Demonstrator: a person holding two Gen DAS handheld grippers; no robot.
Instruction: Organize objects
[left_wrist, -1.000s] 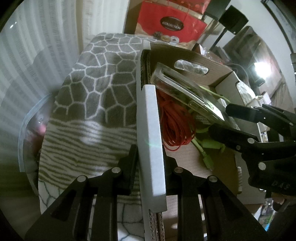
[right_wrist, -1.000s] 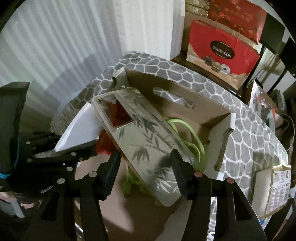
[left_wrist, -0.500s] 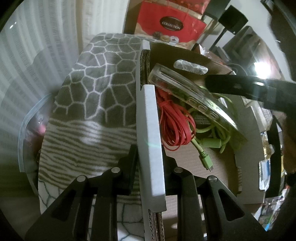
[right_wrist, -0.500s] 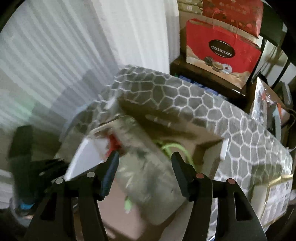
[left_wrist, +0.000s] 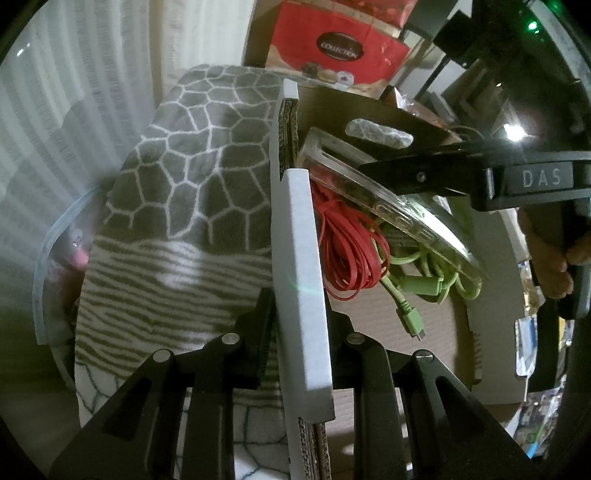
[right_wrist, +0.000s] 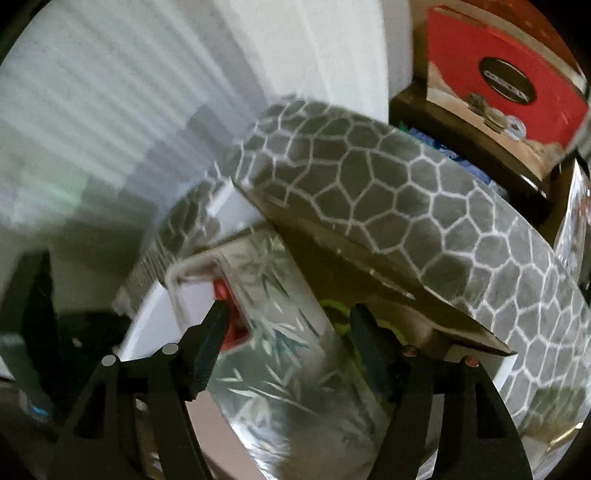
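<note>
An open cardboard box (left_wrist: 402, 332) sits on a grey honeycomb blanket (left_wrist: 192, 177). My left gripper (left_wrist: 299, 314) is shut on the box's white-edged side wall (left_wrist: 299, 258). Inside, a clear phone case with a bamboo print (left_wrist: 399, 210) lies tilted across a coiled red cable (left_wrist: 343, 251) and a green cable (left_wrist: 417, 284). In the right wrist view, the right gripper (right_wrist: 290, 321) hangs just over the phone case (right_wrist: 280, 369). Its jaws are opening, the case lies between them, and the pads stand clear of its edges. One right finger (left_wrist: 417, 175) reaches in over the case.
A red gift bag (left_wrist: 332, 48) stands behind the box on a dark shelf. White curtains (left_wrist: 74, 92) hang at the left, with a clear plastic bin rim (left_wrist: 44, 258) below them. A person's hand (left_wrist: 550, 254) holds the right gripper's handle.
The right gripper let go of the phone case and widened its jaws. It swung from the box's right side to above the case, tilting further down. The left gripper stayed put.
</note>
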